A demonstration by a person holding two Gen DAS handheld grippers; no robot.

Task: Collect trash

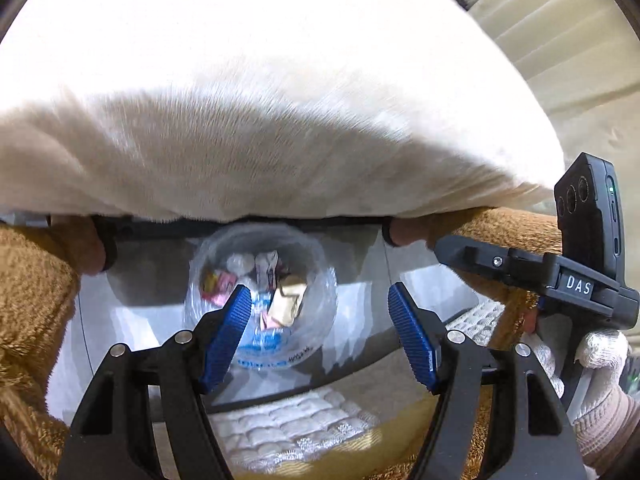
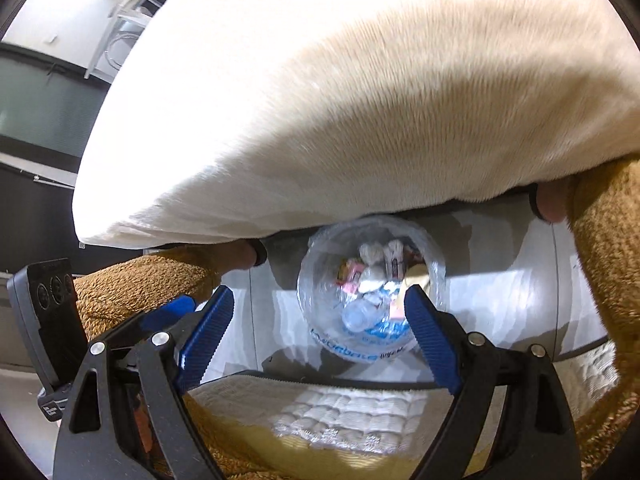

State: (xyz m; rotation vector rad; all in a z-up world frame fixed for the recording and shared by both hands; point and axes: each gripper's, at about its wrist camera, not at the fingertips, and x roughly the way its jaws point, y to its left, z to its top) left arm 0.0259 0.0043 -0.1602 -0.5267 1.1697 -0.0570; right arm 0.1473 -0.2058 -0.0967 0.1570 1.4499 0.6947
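A clear plastic trash bin [image 1: 316,300] stands on the pale floor below and ahead; it also shows in the right wrist view [image 2: 312,292]. It holds several wrappers and crumpled papers [image 1: 286,300], pink, white and gold [image 2: 374,276]. My left gripper [image 1: 320,336] is open and empty, its blue pads just above the bin's near rim. My right gripper [image 2: 320,336] is open and empty, also over the bin's near side. The right gripper's body shows at the right of the left wrist view [image 1: 576,280], held in a white-gloved hand.
A big white fluffy cushion [image 1: 260,120] fills the upper half of both views [image 2: 340,100], just above the bin. A brown plush blanket [image 1: 32,300] lies on both sides [image 2: 608,272]. A quilted white mattress edge [image 2: 352,412] lies below the grippers.
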